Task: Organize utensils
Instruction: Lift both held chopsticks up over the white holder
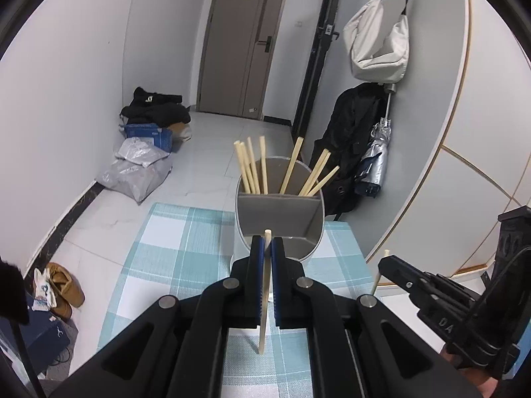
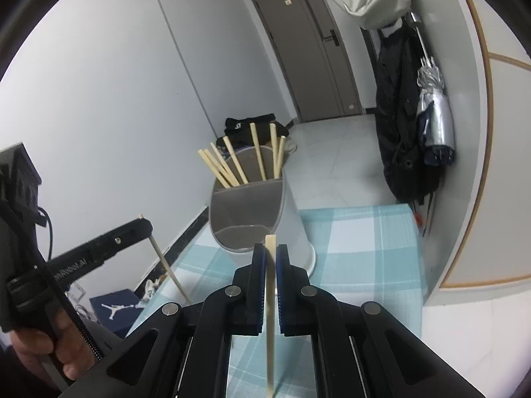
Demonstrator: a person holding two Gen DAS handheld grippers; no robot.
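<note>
A wooden chopstick [image 1: 265,292] is clamped upright between the closed jaws of the left gripper [image 1: 266,248]; another chopstick [image 2: 271,298] is pinched likewise by the right gripper [image 2: 271,258], both just before the grey divided holder [image 1: 278,212] on the checked tablecloth [image 1: 172,238]

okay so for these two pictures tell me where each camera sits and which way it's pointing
Left wrist: on the left gripper, looking forward over the checked tablecloth at the utensil holder; its own jaws clamp a chopstick, the right gripper at right.
Right wrist: on the right gripper, facing the same holder; own jaws clamp a chopstick, left gripper at left.
Shared: holder, tablecloth, door.
</note>
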